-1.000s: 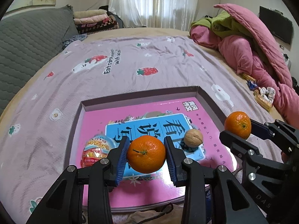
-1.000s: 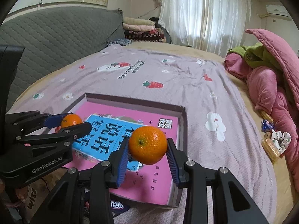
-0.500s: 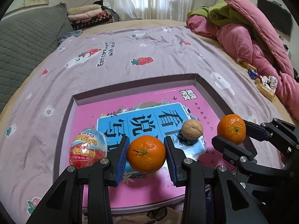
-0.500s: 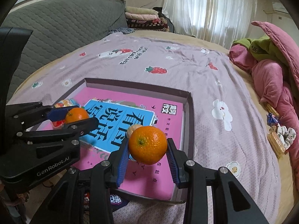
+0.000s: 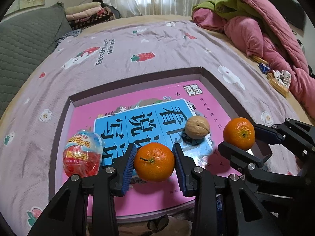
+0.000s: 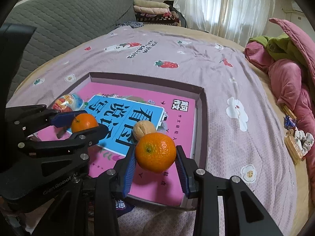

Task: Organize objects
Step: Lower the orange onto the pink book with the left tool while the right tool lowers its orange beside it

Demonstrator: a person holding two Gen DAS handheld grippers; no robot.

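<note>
A shallow box (image 5: 135,75) (image 6: 202,106) with a pink and blue printed floor lies on the bed. In it rest a walnut (image 5: 196,127) (image 6: 142,128) and a wrapped toy egg (image 5: 83,155) (image 6: 68,103). My left gripper (image 5: 154,164) (image 6: 78,123) is shut on an orange mandarin (image 5: 154,164) (image 6: 84,122), held over the box's near left part. My right gripper (image 6: 155,153) (image 5: 241,135) is shut on a second mandarin (image 6: 155,152) (image 5: 239,133) above the box's near right corner.
The purple bedsheet (image 5: 137,39) with strawberry prints spreads around the box. Pink and green quilts (image 5: 256,19) are heaped at the right, with snack packets and a scrunchie (image 6: 297,139) beside them. A grey headboard (image 6: 59,19) and folded blankets (image 5: 88,13) stand at the far left.
Both grippers have tilted down and come lower over the box, each keeping its mandarin. The walnut and toy egg have not moved.
</note>
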